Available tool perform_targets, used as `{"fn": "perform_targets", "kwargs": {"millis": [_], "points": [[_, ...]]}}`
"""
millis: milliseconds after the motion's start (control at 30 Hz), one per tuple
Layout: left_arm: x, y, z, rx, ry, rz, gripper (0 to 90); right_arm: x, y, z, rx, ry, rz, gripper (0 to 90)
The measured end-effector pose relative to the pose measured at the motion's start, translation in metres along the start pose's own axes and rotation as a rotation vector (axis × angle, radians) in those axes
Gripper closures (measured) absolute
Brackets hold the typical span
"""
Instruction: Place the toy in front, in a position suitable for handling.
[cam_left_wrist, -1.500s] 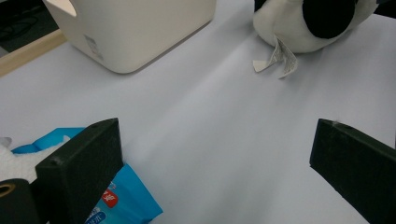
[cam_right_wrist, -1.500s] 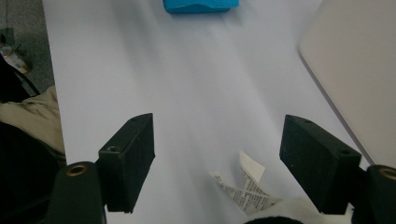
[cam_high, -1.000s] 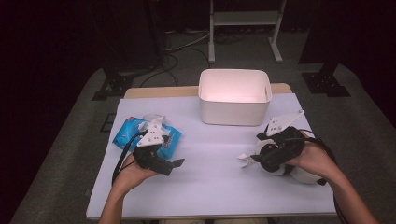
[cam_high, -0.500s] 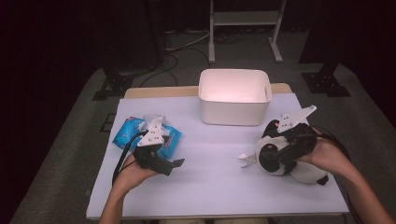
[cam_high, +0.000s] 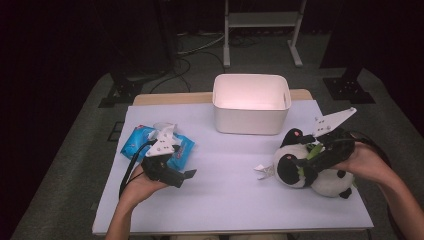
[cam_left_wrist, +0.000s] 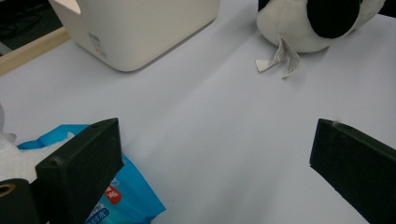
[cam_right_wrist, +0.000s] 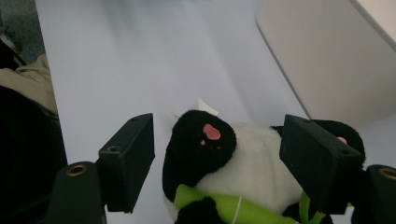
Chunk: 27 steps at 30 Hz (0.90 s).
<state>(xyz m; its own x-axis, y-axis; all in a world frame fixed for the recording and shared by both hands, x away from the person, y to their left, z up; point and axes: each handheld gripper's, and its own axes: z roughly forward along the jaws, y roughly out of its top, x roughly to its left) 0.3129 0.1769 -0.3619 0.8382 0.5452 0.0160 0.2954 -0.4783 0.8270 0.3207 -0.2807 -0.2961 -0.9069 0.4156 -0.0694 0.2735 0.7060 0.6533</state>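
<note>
The counter (cam_high: 230, 200), covered in pale lilac, is seen beneath both tongs. A white bin (cam_high: 251, 104) is placed at the far side, ahead of and between the two tongs. A panda plush toy (cam_high: 300, 167) is lain on the counter directly under the right tongs (cam_right_wrist: 217, 163), whose jaws are spread apart on either side of its body without being pressed against it; a paper tag (cam_left_wrist: 278, 58) is seen at the toy's end facing the left tongs. A blue wipes packet (cam_high: 137, 142) is lain just beside the left tongs (cam_left_wrist: 217, 163), partly behind one jaw. The left tongs are held released, with bare counter between the jaws.
</note>
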Motion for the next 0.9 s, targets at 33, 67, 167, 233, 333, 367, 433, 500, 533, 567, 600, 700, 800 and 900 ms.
{"fn": "perform_targets", "kwargs": {"millis": [33,67,167,233,333,367,433,500,533,567,600,700,800,900], "points": [[0.000,0.000,0.000,0.000,0.001,-0.002,1.8,-0.002,-0.001,-0.001,0.004,0.003,-0.008,25.3],[0.000,-0.001,0.000,-0.001,0.002,-0.004,1.8,-0.002,-0.002,-0.002,0.008,0.005,-0.009,25.3],[0.001,-0.001,0.001,-0.002,0.002,-0.006,1.8,-0.006,-0.006,-0.003,0.040,0.001,-0.023,25.3],[0.001,-0.001,0.001,0.002,0.002,-0.004,1.8,-0.009,-0.008,-0.003,0.050,0.004,-0.021,25.3],[0.000,-0.001,0.001,0.002,0.001,-0.003,1.8,-0.016,-0.014,-0.004,0.063,0.004,-0.009,25.3],[0.000,-0.001,0.001,0.002,0.001,-0.003,1.8,-0.016,-0.014,-0.004,0.063,0.004,-0.009,25.3],[0.001,-0.001,0.001,0.004,0.002,-0.004,1.8,-0.023,-0.020,-0.006,0.079,-0.009,0.000,25.3],[0.001,-0.002,0.002,0.004,0.002,-0.007,1.8,-0.027,-0.023,-0.006,0.081,-0.008,0.010,25.3],[0.000,-0.002,0.002,0.004,0.001,-0.009,1.9,-0.028,-0.024,-0.007,0.087,-0.014,0.011,25.3],[0.000,-0.002,0.002,0.004,0.001,-0.009,1.8,-0.028,-0.024,-0.007,0.087,-0.014,0.011,25.3],[0.000,-0.002,0.003,0.005,0.000,-0.009,1.8,-0.032,-0.027,-0.007,0.095,-0.022,0.018,25.3],[0.000,-0.002,0.003,0.009,-0.001,-0.007,1.9,-0.039,-0.032,-0.009,0.098,-0.034,0.041,25.4],[0.000,-0.002,0.004,0.011,-0.001,-0.008,1.9,-0.043,-0.037,-0.009,0.103,-0.033,0.056,25.5],[0.000,-0.003,0.005,0.011,-0.004,-0.011,1.8,-0.045,-0.041,-0.009,0.107,-0.038,0.069,25.9]]}}
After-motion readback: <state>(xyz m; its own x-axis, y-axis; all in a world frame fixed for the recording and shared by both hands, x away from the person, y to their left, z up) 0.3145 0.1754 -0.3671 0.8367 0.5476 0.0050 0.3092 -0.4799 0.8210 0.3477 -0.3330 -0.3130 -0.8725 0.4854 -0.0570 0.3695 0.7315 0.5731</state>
